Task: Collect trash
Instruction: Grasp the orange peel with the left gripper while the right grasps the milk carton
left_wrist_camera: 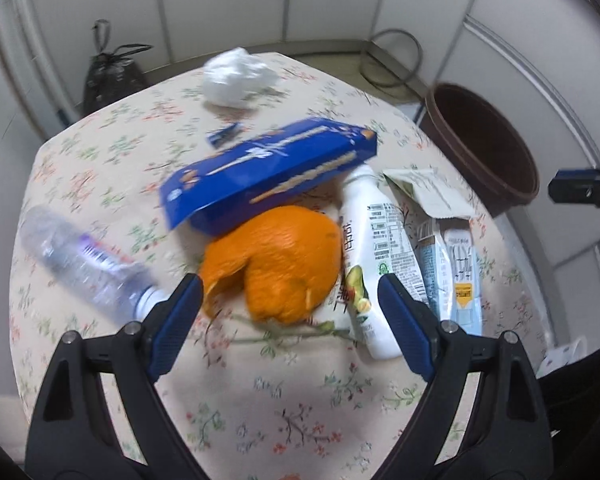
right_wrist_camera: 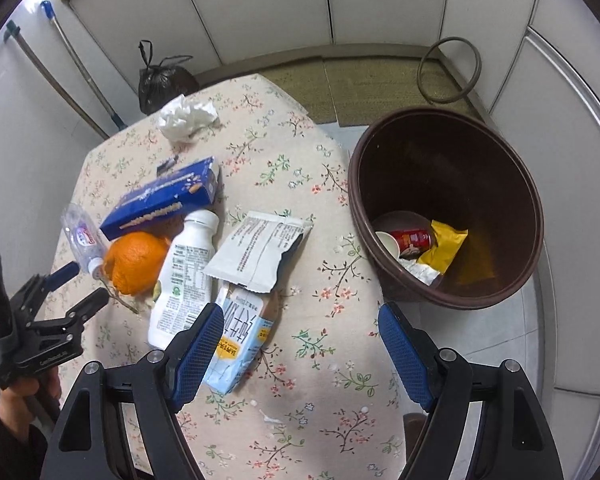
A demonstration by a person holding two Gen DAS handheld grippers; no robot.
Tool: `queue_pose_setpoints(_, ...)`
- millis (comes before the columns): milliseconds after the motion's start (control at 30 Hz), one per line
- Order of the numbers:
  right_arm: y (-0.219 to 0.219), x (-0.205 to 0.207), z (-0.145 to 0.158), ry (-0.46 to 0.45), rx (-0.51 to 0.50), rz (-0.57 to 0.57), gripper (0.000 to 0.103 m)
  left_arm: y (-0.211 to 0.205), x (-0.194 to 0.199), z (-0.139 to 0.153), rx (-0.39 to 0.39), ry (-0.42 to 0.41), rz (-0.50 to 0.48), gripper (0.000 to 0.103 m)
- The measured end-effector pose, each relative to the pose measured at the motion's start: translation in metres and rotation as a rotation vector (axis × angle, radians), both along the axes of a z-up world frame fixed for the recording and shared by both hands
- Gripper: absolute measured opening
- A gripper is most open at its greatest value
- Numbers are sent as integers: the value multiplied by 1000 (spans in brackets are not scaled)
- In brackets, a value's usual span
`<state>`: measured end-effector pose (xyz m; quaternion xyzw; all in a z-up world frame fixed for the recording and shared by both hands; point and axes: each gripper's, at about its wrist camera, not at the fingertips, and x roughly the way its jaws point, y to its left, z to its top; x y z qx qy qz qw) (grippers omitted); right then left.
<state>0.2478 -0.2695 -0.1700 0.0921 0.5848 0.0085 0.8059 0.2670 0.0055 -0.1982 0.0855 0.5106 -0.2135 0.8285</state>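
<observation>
Trash lies on a floral tablecloth (right_wrist_camera: 300, 400): an orange peel (left_wrist_camera: 276, 264) (right_wrist_camera: 134, 262), a white drink bottle (left_wrist_camera: 374, 256) (right_wrist_camera: 184, 276), a blue box (left_wrist_camera: 268, 168) (right_wrist_camera: 164, 196), a clear plastic bottle (left_wrist_camera: 84, 260) (right_wrist_camera: 82, 240), a light-blue milk carton (left_wrist_camera: 456, 272) (right_wrist_camera: 240, 344), a torn white wrapper (left_wrist_camera: 428, 188) (right_wrist_camera: 260, 252) and a crumpled tissue (left_wrist_camera: 236, 76) (right_wrist_camera: 186, 118). My left gripper (left_wrist_camera: 290, 292) (right_wrist_camera: 84, 280) is open, its fingers either side of the peel. My right gripper (right_wrist_camera: 300, 320) is open and empty over the table's near right edge, beside the carton.
A brown bin (right_wrist_camera: 448, 208) (left_wrist_camera: 484, 144) stands on the floor right of the table, holding a red can, a yellow wrapper and paper. A tied black bag (right_wrist_camera: 162, 80), mop handles (right_wrist_camera: 76, 64) and a ring (right_wrist_camera: 448, 70) stand by the white walls.
</observation>
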Motion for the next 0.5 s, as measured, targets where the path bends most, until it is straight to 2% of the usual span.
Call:
queue_pose_setpoints(67,-2,2,-3,10,1,-3,81,-7,6,-8,13,14,-18,89)
queue_pose_setpoints(367,-4,9,-24,75,32,-12,81,-5,28,-30,5,79,58,88)
queue_pose_setpoints(467,0,10,-32,97,31,-5,81,-5,27,-36,37,87,71,71)
queue_pose_setpoints(500,1,11,-34,105,29,-3,81,-4,28,-37,20,101,75,59)
